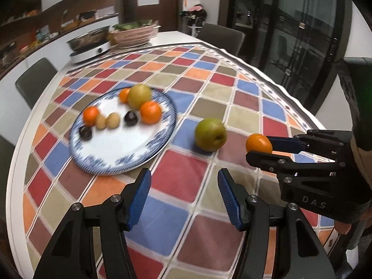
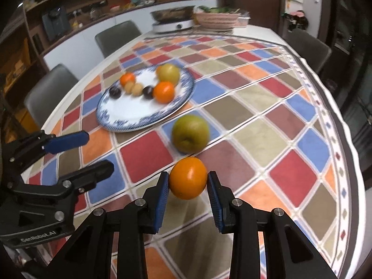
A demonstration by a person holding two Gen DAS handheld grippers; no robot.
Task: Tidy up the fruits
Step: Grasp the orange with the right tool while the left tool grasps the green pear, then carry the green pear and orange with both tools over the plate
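Tabletop (image 2: 267,121) under the checked cloth lies bare to the right of the plate (image 2: 121,114) out to its curved edge, with chairs close along the far sides. The right wrist view shows the right claw (image 2: 187,182) clamped on an orange (image 2: 187,178), smooth and glossy, held just above the cloth near the green apple (image 2: 190,133); the left wrist view alone shows the left claw (image 1: 184,191) with fingers apart on nothing, near the plate's front rim. Plate carries three oranges, a second apple and small dark and tan fruits, blurred.
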